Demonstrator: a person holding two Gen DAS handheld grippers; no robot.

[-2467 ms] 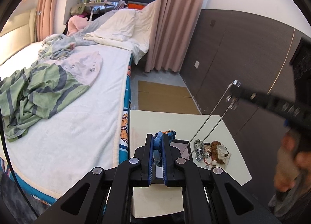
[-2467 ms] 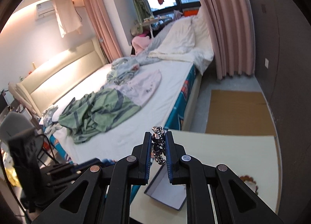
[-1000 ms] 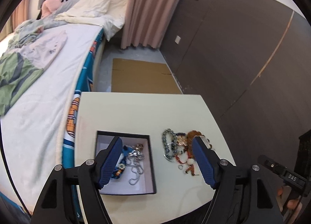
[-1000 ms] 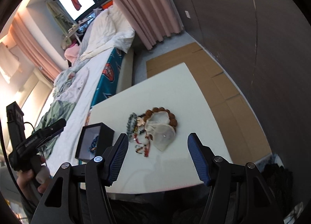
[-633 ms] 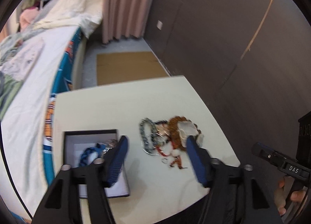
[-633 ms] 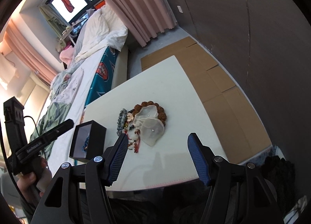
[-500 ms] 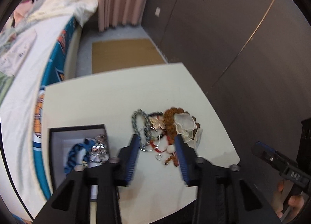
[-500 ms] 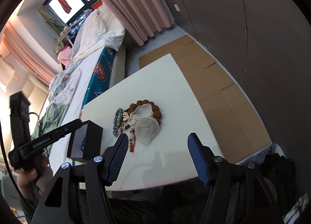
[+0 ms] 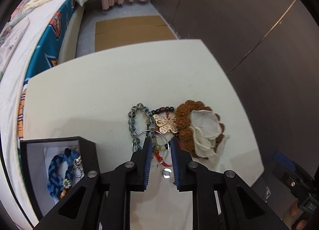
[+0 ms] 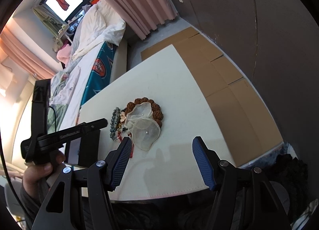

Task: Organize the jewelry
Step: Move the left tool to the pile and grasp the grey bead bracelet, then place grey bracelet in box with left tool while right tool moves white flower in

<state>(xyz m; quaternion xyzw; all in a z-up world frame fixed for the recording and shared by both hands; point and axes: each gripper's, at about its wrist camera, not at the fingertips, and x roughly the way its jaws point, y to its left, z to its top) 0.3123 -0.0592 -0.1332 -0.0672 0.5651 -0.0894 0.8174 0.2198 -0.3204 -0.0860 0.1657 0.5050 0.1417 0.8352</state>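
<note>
A gold butterfly brooch (image 9: 166, 123), brown beads (image 9: 184, 117) and grey-green beads (image 9: 132, 122) on a cream tabletop (image 9: 99, 94); blue braided bracelet (image 9: 57, 168) left of the gripper.

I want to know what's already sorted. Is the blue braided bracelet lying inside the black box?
Yes, the blue braided bracelet lies on the pale lining inside the black box, beside a silver chain.

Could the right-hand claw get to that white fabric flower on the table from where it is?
Probably yes. The right gripper hangs open just short of the white fabric flower, with only bare table between them.
</note>
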